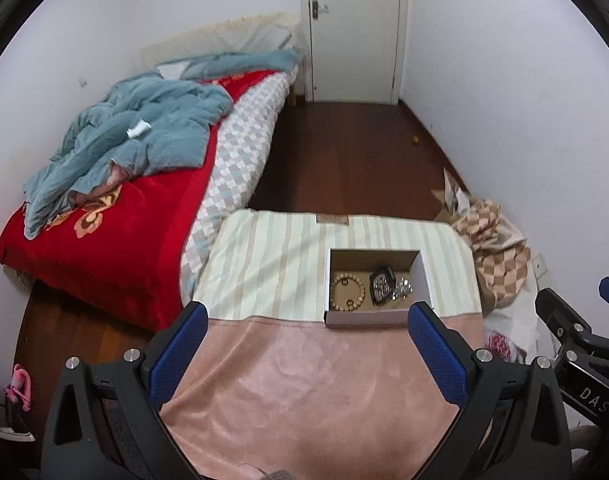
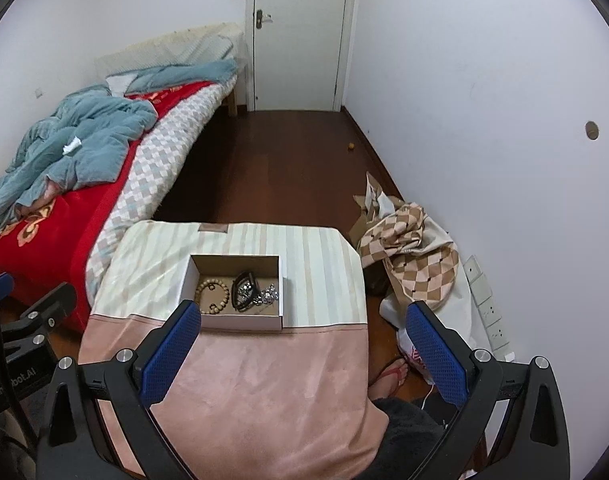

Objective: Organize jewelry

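Red floral blanket covers the bed (image 1: 104, 256) at left, a crumpled grey-blue quilt (image 1: 144, 128) piled on it, checkered mattress edge facing the floor. Dark brown wood floor (image 1: 344, 152) runs to a closed white door (image 2: 300, 32); a small round orange object (image 2: 350, 146) lies on the floor by the right wall.

Centre: a table draped in cloth, pink plush near half (image 1: 312, 392), cream striped far half (image 1: 272, 256). Right of the table, a heap of brown-and-cream checkered fabric (image 2: 416, 252) over white bags, and a white power strip (image 2: 484, 300) along the wall. A person's foot in a red flip-flop (image 2: 390, 374) shows beside the table's right side.

On the striped half sits an open white cardboard box with brown inside (image 2: 274, 322). Inside it: a tan wooden bead bracelet (image 2: 212, 296) on the left, a black-strapped watch (image 2: 244, 286) in the middle, a silvery sparkly piece (image 2: 269, 294) touching the watch on the right.

Left gripper (image 1: 308, 316), blue padded fingers spread wide, empty, held over the pink cloth just short of the box. Right gripper (image 2: 302, 314) likewise spread wide and empty, its left finger (image 2: 172, 344) overlapping the box's near left corner in the right wrist view. Nothing lies between grippers and box.
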Tool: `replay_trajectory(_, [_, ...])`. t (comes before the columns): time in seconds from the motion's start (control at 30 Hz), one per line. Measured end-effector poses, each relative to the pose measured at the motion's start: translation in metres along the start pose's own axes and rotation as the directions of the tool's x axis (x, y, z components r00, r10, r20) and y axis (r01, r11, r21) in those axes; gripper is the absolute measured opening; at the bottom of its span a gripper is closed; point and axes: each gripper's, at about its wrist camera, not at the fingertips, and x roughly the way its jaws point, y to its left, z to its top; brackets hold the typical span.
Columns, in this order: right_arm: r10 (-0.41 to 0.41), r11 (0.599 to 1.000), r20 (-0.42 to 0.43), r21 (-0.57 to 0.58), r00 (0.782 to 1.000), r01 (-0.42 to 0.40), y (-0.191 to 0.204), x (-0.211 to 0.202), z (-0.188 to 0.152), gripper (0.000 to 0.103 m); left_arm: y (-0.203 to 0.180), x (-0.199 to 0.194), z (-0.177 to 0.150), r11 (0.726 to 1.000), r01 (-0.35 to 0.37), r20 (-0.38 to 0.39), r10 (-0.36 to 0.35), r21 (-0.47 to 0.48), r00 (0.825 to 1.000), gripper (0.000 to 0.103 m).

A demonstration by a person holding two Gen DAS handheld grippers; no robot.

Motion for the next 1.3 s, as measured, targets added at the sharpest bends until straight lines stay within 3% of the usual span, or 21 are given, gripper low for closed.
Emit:
replay_trajectory(0.43, [-0.005,1.000,-0.087,-0.013,0.996,0.004,0.007,0.049,0.015,0.103,-0.003,0.039,0.010,1.000,-0.002,-0.081,0.001,-0.011,0.997,0.102])
replay_trajectory(1.3, [0.011,1.000,-0.108,-0.024,0.994,-0.014,0.010,0.048,0.014,0.103,-0.004,0.037,0.012,1.000,0.017,-0.088,-0.019,-0.025,0.996,0.102])
